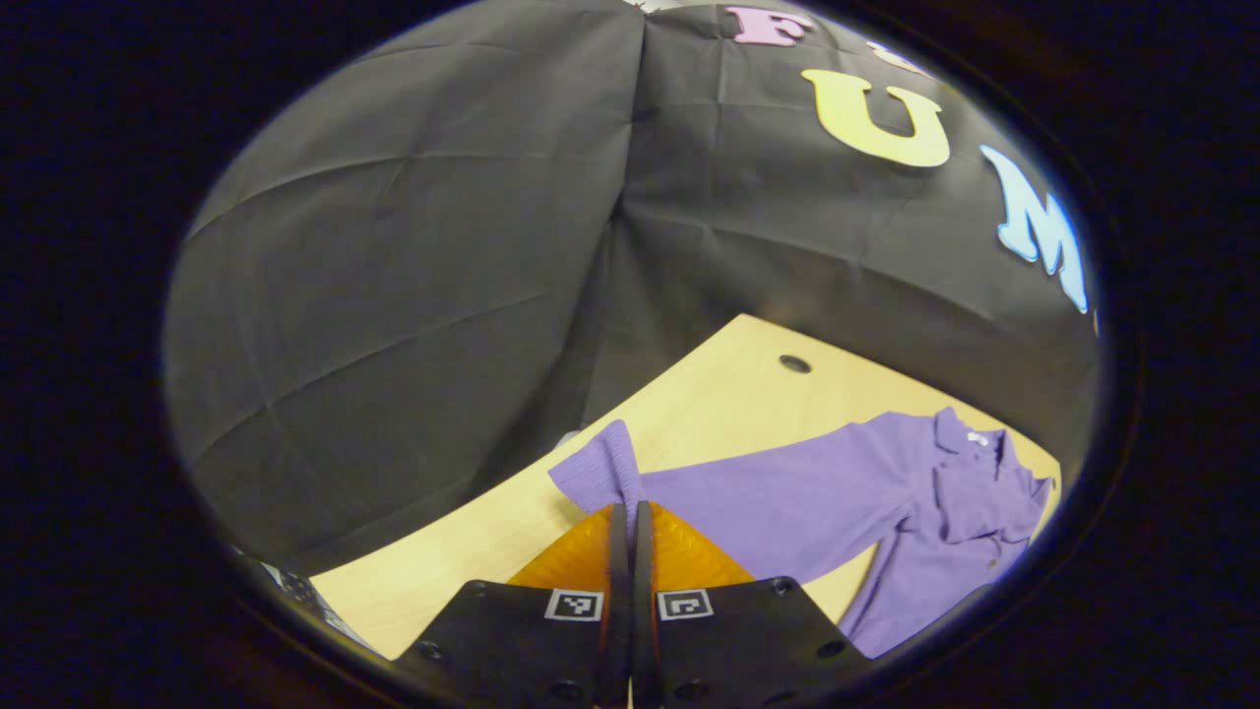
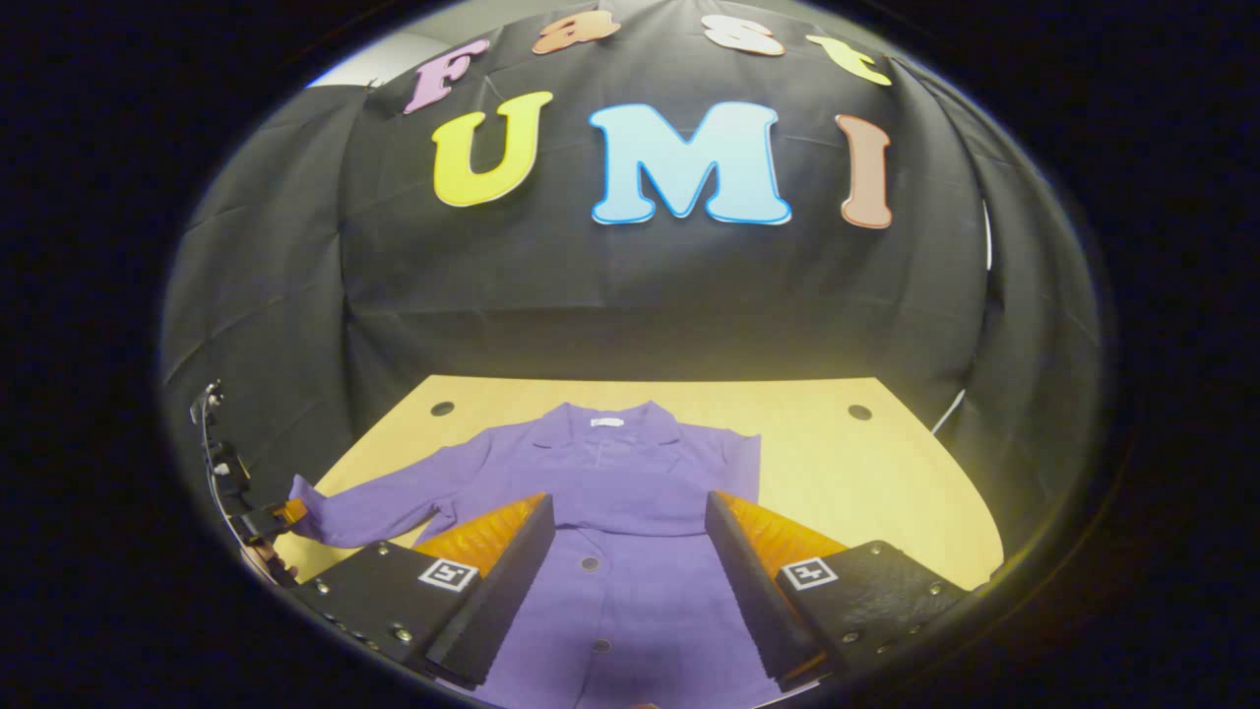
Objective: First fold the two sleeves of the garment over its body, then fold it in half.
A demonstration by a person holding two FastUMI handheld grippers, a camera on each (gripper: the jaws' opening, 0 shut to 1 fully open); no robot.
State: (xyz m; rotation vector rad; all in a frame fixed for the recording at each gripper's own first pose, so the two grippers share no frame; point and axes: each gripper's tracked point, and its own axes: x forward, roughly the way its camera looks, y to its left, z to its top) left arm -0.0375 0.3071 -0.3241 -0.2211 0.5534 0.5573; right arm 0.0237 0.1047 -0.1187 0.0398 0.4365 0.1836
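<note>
A purple buttoned garment [image 2: 630,492] lies face up on the wooden table [image 2: 866,473], collar [image 2: 605,423] toward the back wall. One long sleeve [image 2: 379,507] stretches out to the left. In the left gripper view my left gripper [image 1: 630,510] is shut on that sleeve's ribbed cuff [image 1: 602,461], and the sleeve [image 1: 787,492] runs right to the garment's body [image 1: 945,512]. The same gripper [image 2: 281,514] appears small at the cuff in the right gripper view. My right gripper [image 2: 625,517] hovers open above the button front, nothing between its fingers. The garment's right side ends in a straight edge [image 2: 745,463].
The table has round cable holes [image 2: 442,408] [image 2: 859,412] near its back corners, one also seen from the left [image 1: 794,363]. Black cloth walls close in behind and on both sides. Bare wood lies to the right of the garment [image 2: 886,512].
</note>
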